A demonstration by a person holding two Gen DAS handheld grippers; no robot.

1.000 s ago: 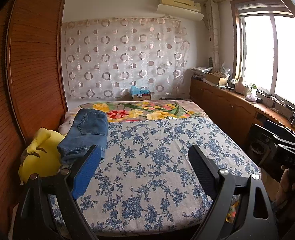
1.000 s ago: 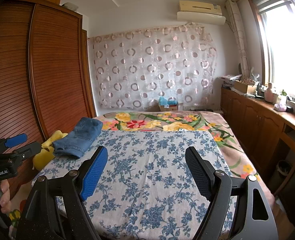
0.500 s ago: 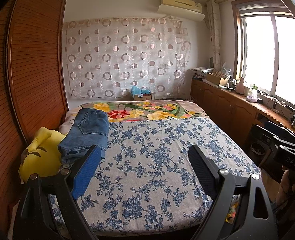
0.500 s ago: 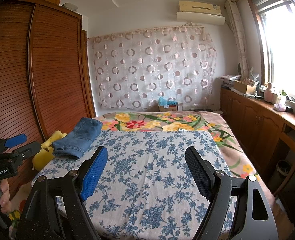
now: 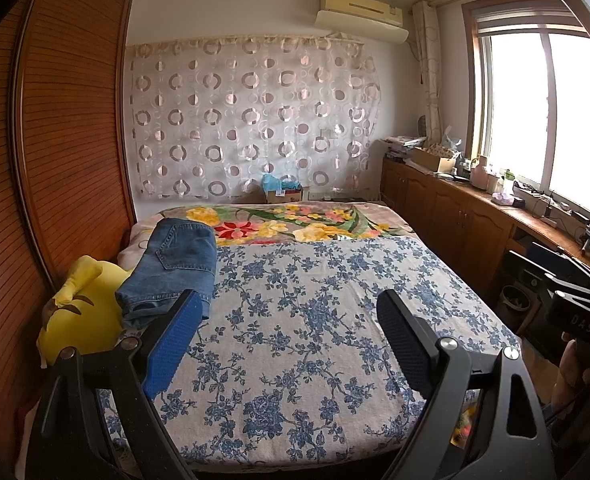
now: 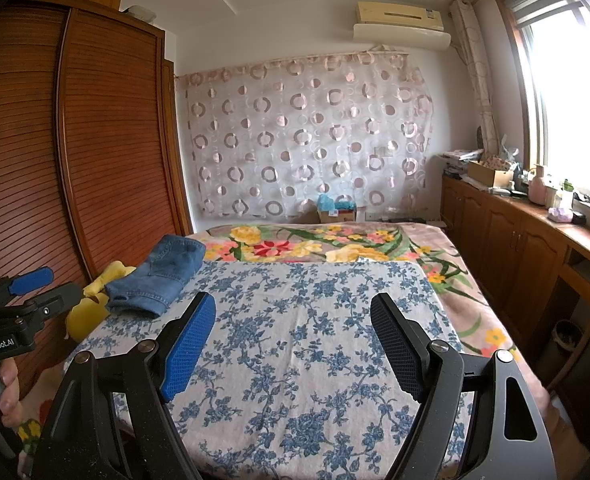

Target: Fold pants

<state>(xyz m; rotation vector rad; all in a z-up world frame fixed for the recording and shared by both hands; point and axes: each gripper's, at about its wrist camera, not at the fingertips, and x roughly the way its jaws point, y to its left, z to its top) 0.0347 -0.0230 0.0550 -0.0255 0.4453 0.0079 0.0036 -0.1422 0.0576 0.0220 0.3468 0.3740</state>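
Both grippers look like the same build: chunky black frames with silver screw heads at the pivots and a cut-out slot in the outer arm. On the left gripper (image 5: 287,330) the left-side pad (image 5: 171,346) is bright blue with a fine waffle texture, the opposite one black. Same deal on the right gripper (image 6: 293,334). The left unit's body reads "GenRobot.AI" in white; the other shows "DAS".
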